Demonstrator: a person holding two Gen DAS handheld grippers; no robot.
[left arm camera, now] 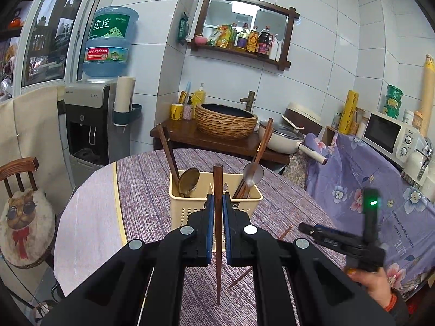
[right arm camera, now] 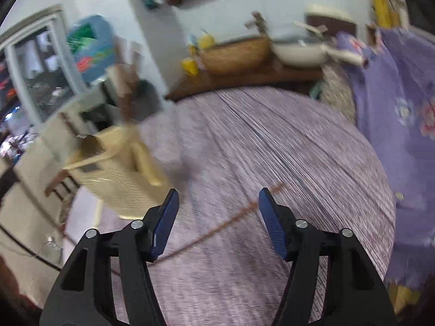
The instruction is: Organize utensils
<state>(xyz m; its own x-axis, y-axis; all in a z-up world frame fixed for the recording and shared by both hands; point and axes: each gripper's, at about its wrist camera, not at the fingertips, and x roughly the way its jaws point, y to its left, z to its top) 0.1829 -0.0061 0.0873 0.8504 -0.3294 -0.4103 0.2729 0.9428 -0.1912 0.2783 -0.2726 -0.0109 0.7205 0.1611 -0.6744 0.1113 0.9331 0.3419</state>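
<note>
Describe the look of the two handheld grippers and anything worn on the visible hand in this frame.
Both grippers are matte black plastic linkages with round silver pivot bolts and flat blue textured pads on the fingers: left gripper, right gripper. Seen from the left wrist view, the right gripper carries an upright black module with a lit green light. The person's right hand shows an orange wristband and a dark sleeve cuff.

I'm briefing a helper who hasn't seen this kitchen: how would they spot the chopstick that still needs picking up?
Start at the round table with the purple cloth and find the cream utensil basket on it. On the cloth near that basket lies a loose chopstick, flat and at a slant. Unlike the chopstick clamped upright in the left claw, nothing holds it.
</note>
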